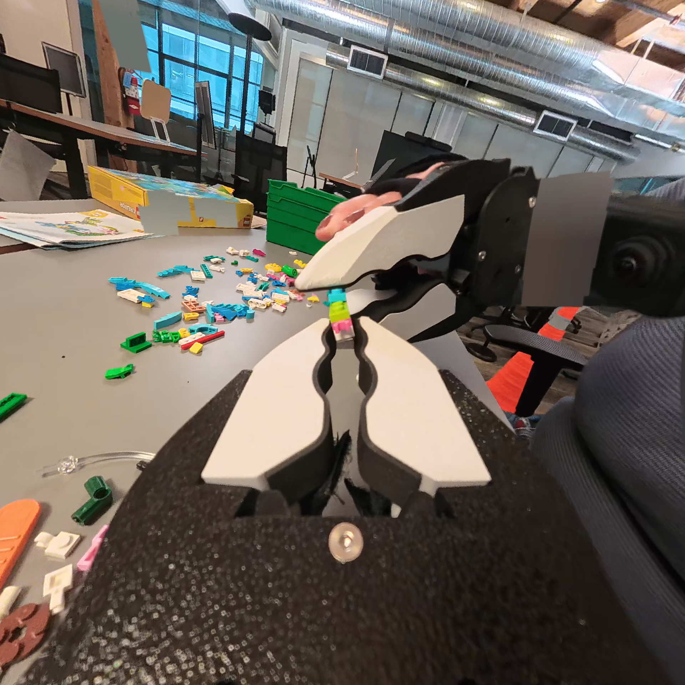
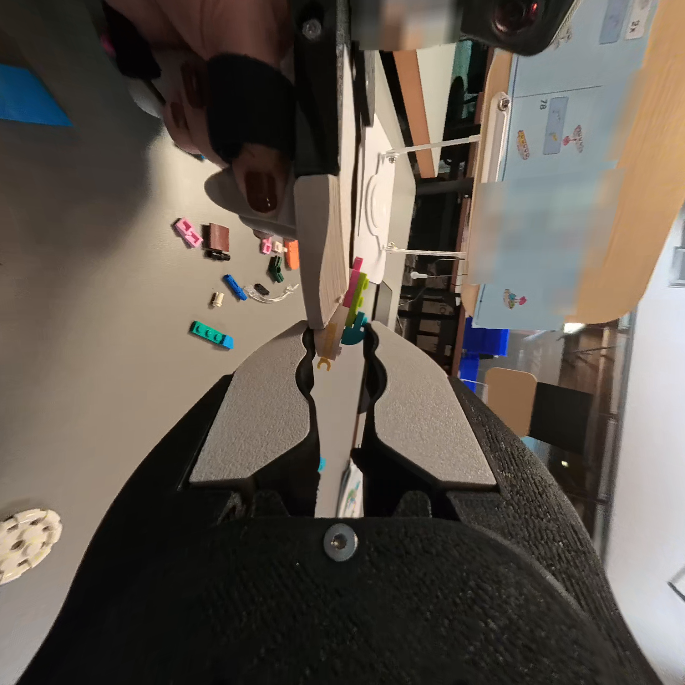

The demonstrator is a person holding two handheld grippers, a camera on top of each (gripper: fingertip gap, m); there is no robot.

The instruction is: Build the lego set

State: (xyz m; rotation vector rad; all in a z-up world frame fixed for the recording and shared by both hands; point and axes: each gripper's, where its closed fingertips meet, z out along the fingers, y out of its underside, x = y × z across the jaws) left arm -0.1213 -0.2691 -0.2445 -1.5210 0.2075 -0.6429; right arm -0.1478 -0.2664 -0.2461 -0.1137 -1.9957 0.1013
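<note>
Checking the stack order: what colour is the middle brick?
Lime green, between teal and pink; clearest in the left wrist view.

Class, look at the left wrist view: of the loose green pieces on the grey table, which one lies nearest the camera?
The dark green elbow connector, beside the left gripper's black body. It is darker and tube-shaped; the brighter green pieces, such as the clip piece, lie farther up the table.
</note>
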